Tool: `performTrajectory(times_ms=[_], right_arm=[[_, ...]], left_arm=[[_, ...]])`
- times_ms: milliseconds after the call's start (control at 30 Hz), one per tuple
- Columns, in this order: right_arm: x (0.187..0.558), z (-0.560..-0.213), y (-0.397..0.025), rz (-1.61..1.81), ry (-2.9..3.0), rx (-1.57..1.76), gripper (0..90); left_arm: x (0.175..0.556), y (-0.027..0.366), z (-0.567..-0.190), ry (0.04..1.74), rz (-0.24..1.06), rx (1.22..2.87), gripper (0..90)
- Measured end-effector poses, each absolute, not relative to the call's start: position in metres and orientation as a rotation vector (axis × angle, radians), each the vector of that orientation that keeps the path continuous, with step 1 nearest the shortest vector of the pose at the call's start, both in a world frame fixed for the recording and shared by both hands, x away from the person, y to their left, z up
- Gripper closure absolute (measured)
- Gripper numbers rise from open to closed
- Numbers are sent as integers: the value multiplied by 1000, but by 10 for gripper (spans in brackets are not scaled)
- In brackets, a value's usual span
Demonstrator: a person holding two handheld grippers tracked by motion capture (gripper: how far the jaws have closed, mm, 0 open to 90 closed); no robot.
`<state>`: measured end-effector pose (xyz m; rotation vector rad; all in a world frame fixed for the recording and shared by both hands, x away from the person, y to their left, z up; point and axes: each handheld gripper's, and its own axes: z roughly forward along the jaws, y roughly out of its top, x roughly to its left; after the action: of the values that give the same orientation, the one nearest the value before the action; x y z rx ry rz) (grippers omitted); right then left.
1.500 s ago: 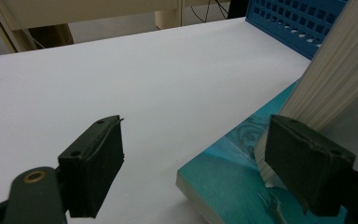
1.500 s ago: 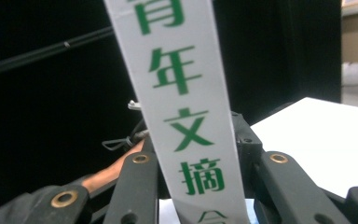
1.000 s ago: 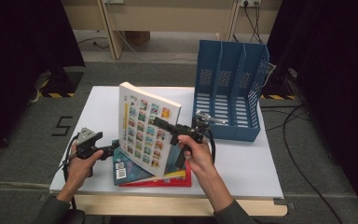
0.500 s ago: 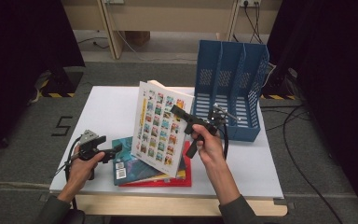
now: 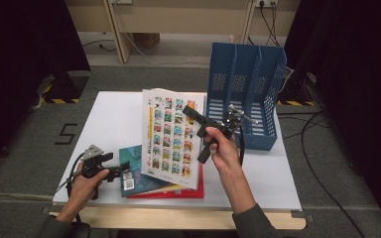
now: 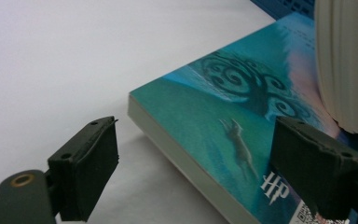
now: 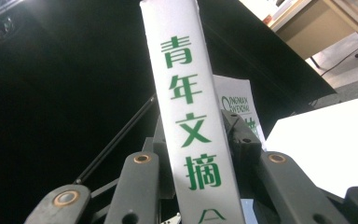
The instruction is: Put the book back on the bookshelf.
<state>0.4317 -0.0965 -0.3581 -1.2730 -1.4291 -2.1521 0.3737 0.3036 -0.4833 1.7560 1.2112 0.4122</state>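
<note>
Book [image 5: 171, 139]: white cover with rows of small coloured pictures, held upright above the table [image 5: 114, 119], long axis near vertical, top edge leaning toward the far side, cover facing left. Its white spine [image 7: 191, 121], printed with green characters, runs up between the jaws of the right gripper [image 5: 194, 120], which is clamped on it. Lower edge just above a teal book [image 6: 223, 121] lying flat on a red book [image 5: 178, 192] by the near edge. Left gripper [image 6: 209, 172]: jaws apart, at the teal book's corner, grasping nothing. Blue file rack [image 5: 245, 94]: far right corner.
</note>
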Motion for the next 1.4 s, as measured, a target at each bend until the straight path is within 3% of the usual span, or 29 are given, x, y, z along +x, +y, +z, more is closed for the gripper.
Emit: performTrajectory(times_ms=[533,767,967,1167,1400], right_arm=[[438,-333,-139,-2234,-1445,-1392,710],[446,-310,-163,-2307,-1409,-1450,708],[453,-294,-191,-2370,-1327,-1535,707],[457,-286,-213,-2415,-1269,-1580,707],[470,-279,-230,-2448,-1173,-1658,705]], left_arm=[[382,328,-491,1310,340,1646,144],[386,339,-486,1338,496,1681,144],[394,348,-499,1382,617,1820,144],[396,341,-504,1343,624,1940,146],[396,345,-503,1350,601,1913,145]])
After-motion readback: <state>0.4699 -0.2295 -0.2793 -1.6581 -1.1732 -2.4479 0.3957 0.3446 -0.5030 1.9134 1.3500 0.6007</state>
